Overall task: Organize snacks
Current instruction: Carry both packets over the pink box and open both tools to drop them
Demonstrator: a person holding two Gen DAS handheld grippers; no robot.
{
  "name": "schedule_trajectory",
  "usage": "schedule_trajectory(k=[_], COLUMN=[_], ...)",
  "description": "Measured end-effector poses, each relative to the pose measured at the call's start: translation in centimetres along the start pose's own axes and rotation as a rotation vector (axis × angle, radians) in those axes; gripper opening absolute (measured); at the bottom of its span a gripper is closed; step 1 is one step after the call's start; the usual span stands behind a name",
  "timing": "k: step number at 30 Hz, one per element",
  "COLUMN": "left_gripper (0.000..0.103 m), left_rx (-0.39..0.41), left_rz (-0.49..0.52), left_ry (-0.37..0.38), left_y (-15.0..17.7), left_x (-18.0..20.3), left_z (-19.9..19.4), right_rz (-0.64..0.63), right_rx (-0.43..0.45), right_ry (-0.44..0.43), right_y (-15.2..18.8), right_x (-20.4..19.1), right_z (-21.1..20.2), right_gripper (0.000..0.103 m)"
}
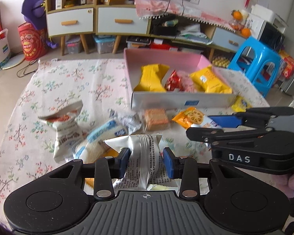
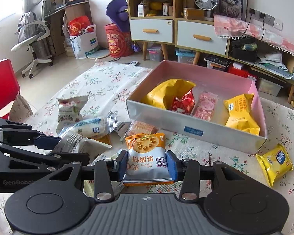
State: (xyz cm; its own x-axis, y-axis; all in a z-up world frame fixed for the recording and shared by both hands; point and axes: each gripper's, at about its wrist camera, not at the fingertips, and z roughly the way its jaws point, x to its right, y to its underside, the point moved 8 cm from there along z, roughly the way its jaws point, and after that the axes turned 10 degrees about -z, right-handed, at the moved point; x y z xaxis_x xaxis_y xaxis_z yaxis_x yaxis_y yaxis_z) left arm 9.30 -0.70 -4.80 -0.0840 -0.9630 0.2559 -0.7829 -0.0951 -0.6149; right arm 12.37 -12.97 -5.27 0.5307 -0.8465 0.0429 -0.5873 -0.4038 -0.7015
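My left gripper [image 1: 146,161] is shut on a silver snack packet [image 1: 143,156] held above the flowered cloth. My right gripper [image 2: 146,163] is shut on an orange-and-white jam biscuit packet [image 2: 146,156]; the same packet shows in the left wrist view [image 1: 190,117]. The pink-lined box [image 2: 194,131] stands ahead with yellow packets [image 2: 242,113], a red packet [image 2: 183,101] and a pink packet [image 2: 204,105] in it. Loose white and blue packets [image 2: 84,125] and a brown biscuit pack [image 1: 155,118] lie in front of the box. The left gripper [image 2: 54,146] shows at the right wrist view's left.
A yellow packet [image 2: 275,163] lies on the cloth right of the box. A blue stool [image 1: 257,64] stands at the far right, a red chair [image 2: 2,86] at the left. Cabinets [image 2: 186,33] and bags line the back wall.
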Motion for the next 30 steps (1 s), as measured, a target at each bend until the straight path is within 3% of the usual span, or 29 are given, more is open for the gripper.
schedule_trajectory(k=[15,24,30], left_gripper=[0.035,0.035,0.035], left_rx=[0.085,0.142,0.167], left_rz=[-0.008,-0.009,0.024], left_ry=[0.052,0.022,-0.024], left_y=[-6.3,-11.6,-13.8], left_x=[2.8,3.8,4.0], left_z=[1.7,6.8,10.4], right_rz=[0.135,0.255,0.247], right_rx=[0.072,0.082,0.091], right_ry=[0.084,0.125,0.139], right_y=[-2.9,-4.3,-5.4], right_x=[6.9,11.8,13.5], right_z=[0.0,2.4,4.4], right_gripper=[0.030,0.031,0.031])
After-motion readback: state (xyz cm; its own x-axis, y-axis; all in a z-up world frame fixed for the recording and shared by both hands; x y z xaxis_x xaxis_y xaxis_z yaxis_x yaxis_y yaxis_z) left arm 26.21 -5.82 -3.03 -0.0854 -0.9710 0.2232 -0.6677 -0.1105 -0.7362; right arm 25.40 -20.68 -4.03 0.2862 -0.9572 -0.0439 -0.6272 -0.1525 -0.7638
